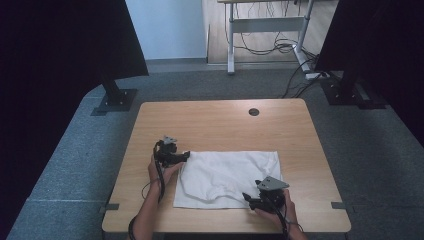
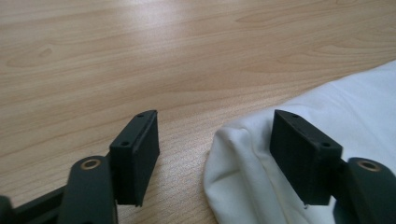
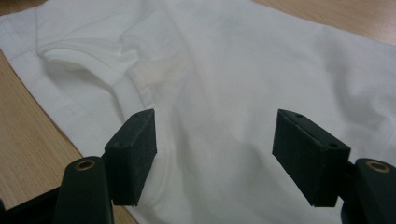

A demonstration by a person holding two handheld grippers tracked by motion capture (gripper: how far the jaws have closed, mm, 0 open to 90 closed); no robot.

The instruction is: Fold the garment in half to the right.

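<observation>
The white cloth [image 1: 227,179] lies flat on the front half of the wooden table [image 1: 220,125], roughly rectangular, with soft wrinkles and a raised fold near its left edge. The left gripper [image 2: 215,149] sits at the cloth's left edge, jaws apart around a bunched fold, not clamping it. The right gripper [image 3: 215,154] hovers over the cloth's front right corner, jaws wide, holding nothing.

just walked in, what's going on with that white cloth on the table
A person works a white cloth on a wooden table with a gripper in each hand. The left gripper sits at the cloth's left edge, jaws open around a bunched fold, not pinching it. The right gripper hovers open over the cloth at its near right corner. Nothing is held.
</observation>
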